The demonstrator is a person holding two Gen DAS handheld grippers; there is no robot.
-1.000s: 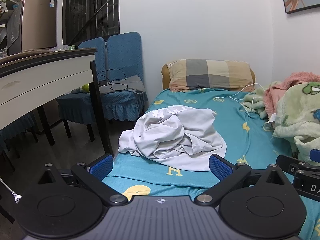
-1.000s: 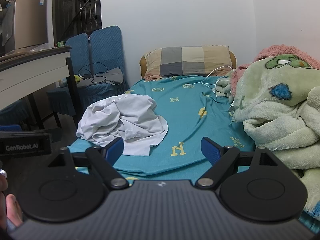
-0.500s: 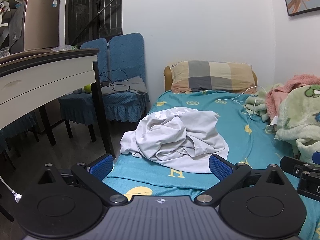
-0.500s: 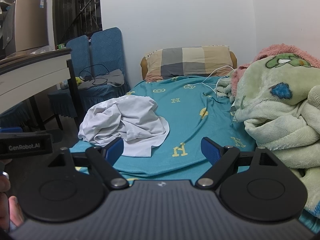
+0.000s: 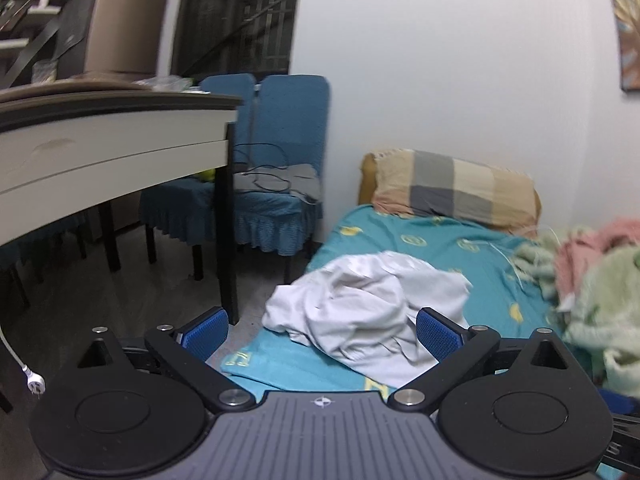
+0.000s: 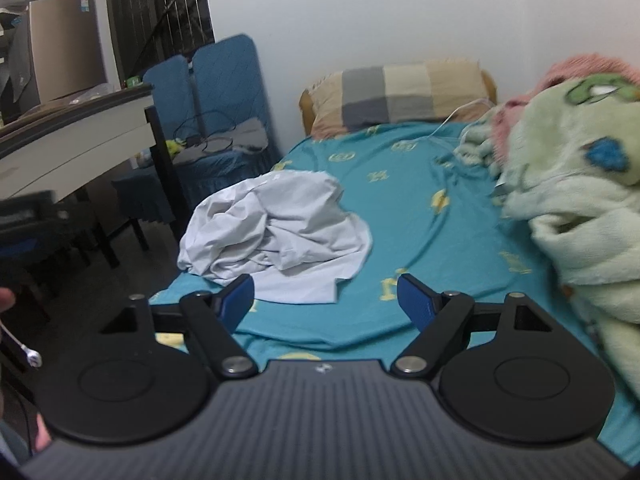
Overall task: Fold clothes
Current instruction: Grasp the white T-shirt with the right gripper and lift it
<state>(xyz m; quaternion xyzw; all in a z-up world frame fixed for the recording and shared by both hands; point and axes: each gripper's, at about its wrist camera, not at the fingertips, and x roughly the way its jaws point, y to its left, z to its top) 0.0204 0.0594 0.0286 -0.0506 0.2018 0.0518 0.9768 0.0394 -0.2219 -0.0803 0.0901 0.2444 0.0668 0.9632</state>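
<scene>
A crumpled white garment (image 5: 360,308) (image 6: 276,232) lies in a heap on the teal bed sheet (image 5: 432,248) (image 6: 416,216), close to the bed's left edge. My left gripper (image 5: 320,332) is open in front of the heap, its blue pads (image 5: 434,338) holding nothing; the right pad overlaps the cloth's near edge in the view. My right gripper (image 6: 326,300) is open too, just short of the garment's near hem, with nothing between its pads.
A plaid pillow (image 6: 400,92) lies at the head of the bed. Green and pink blankets (image 6: 576,192) are piled along the right side. A white desk (image 5: 104,152) and blue chairs (image 5: 276,160) stand left of the bed, and a white cable (image 6: 452,120) lies near the pillow.
Both views have swung left and moved closer; the garment now sits right of centre in the left wrist view. The garment itself has not moved. Both grippers stay open.
</scene>
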